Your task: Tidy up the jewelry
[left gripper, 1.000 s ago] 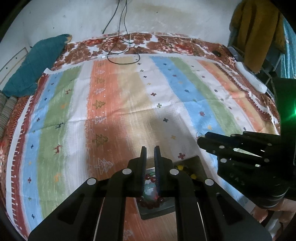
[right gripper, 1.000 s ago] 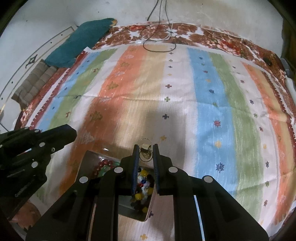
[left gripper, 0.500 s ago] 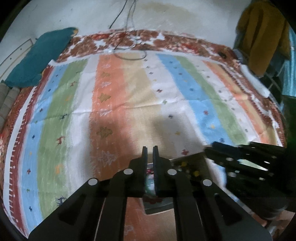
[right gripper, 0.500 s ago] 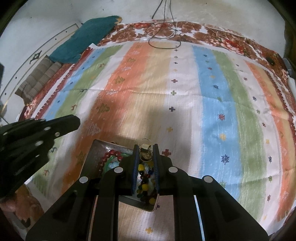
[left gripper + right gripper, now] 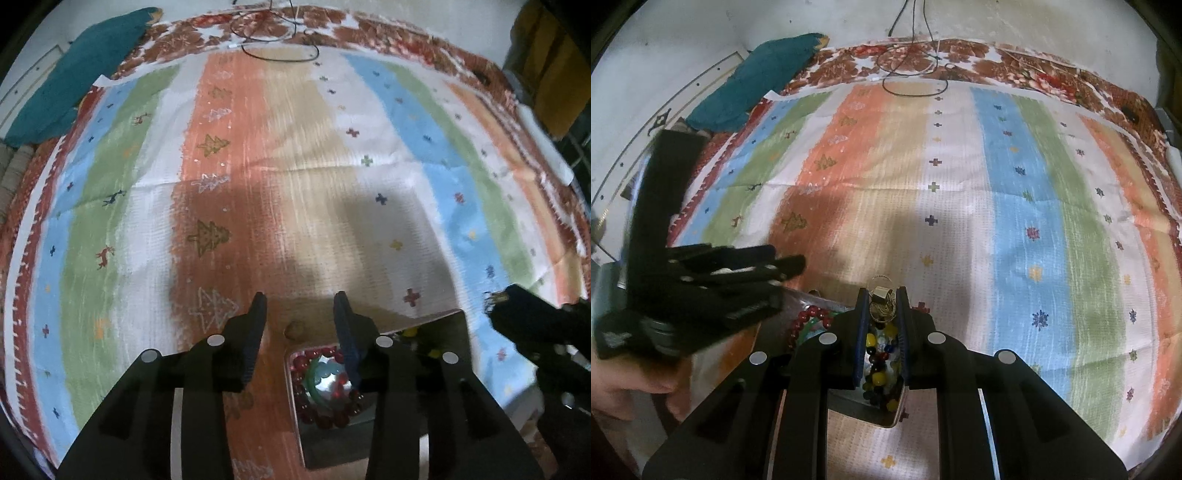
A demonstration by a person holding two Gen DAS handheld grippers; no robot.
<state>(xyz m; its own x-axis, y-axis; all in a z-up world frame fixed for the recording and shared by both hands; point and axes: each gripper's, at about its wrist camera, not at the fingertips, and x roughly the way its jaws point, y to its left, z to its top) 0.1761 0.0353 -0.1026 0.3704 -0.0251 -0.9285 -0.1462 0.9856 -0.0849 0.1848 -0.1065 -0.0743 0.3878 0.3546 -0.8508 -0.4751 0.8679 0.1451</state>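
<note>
A metal tray [image 5: 295,421] lies on the striped cloth and holds a red bead bracelet [image 5: 325,419] around a green bangle [image 5: 312,380]. Its other part [image 5: 882,419] holds multicoloured beads [image 5: 877,378]. My left gripper [image 5: 300,308] is open and empty, just above the tray's far left edge. My right gripper [image 5: 882,293] is shut on a small gold jewelry piece [image 5: 881,306] and holds it above the beads. The right gripper also shows at the right edge of the left wrist view [image 5: 517,314]. The left gripper shows at the left of the right wrist view [image 5: 738,273].
The striped cloth [image 5: 295,184] covers the bed around the tray. A teal pillow [image 5: 70,74] lies at the far left corner. A black cable [image 5: 280,48] loops at the far edge. A hand [image 5: 624,384] holds the left gripper.
My left gripper has opened and shifted left, letting go over the red bracelet in the tray. My right gripper still holds the gold piece over the beads.
</note>
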